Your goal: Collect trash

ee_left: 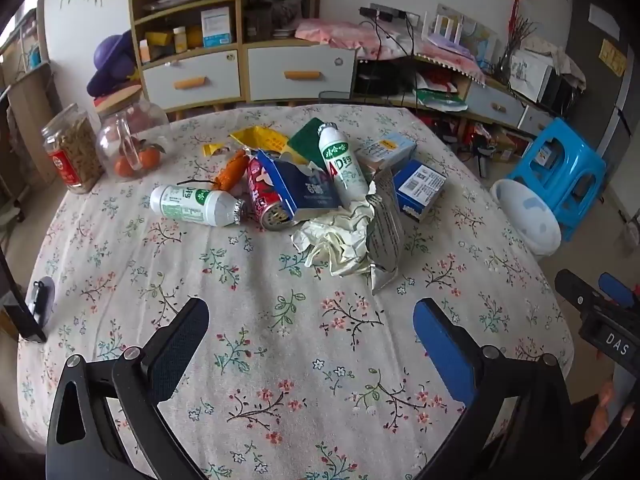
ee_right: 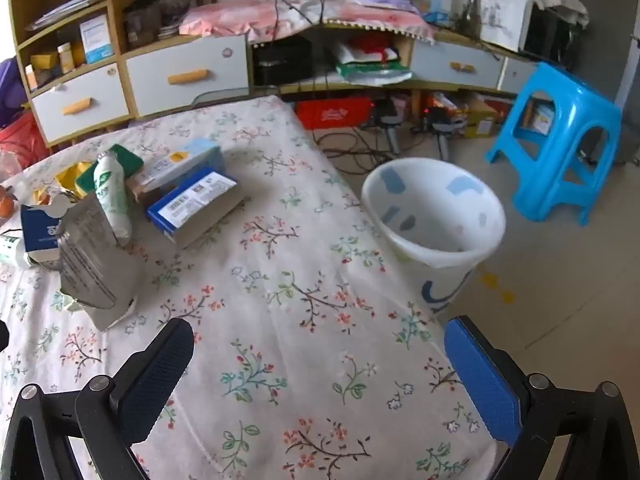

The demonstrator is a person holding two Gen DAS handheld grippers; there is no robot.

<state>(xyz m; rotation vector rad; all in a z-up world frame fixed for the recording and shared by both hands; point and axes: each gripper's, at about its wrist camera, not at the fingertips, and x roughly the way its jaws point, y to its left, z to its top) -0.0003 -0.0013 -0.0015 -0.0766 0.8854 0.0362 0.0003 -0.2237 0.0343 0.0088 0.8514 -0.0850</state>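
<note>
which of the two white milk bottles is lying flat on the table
The left bottle, flat on the tablecloth beside the red can; the other bottle leans propped on the pile.

Bare floral tablecloth (ee_left: 280, 340) lies open ahead — the trash pile (ee_left: 320, 200) blocks mid-table, jars (ee_left: 100, 148) crowd the far-left edge.

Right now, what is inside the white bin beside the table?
The bin looks empty: in the right wrist view only its bare inner wall with blue patches shows. The near rim hides the very bottom, so something small could lie there.
</note>
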